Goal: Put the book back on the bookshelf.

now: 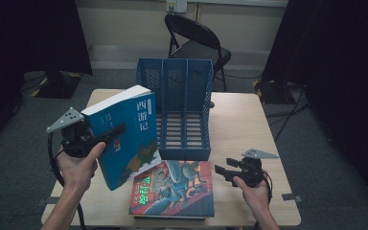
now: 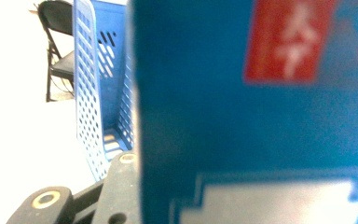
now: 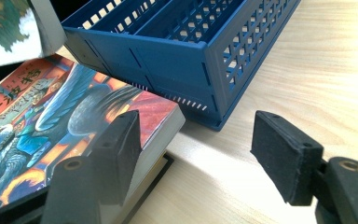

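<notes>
Colourful book [image 1: 172, 189] lies flat at the table's [image 1: 249, 124] near edge, just in front of a blue file rack [image 1: 182, 110]. At the left edge, the left gripper [image 1: 106, 136] pinches a blue book [image 1: 124, 134], held tilted above the table. Left gripper view: that blue cover [image 2: 256, 121] looms against one black jaw. Right gripper view: the right gripper [image 3: 193, 154] is spread wide near the colourful book's corner [image 3: 154, 109], holding nothing

A recording studio or lab set-up: black curtains [image 1: 28, 33] hang to either side of the pale wooden worktop [image 1: 239, 120], a black folding chair [image 1: 196, 40] stands behind it, and cables [image 1: 287, 115] trail across grey carpet [image 1: 335, 167] beside it.
</notes>
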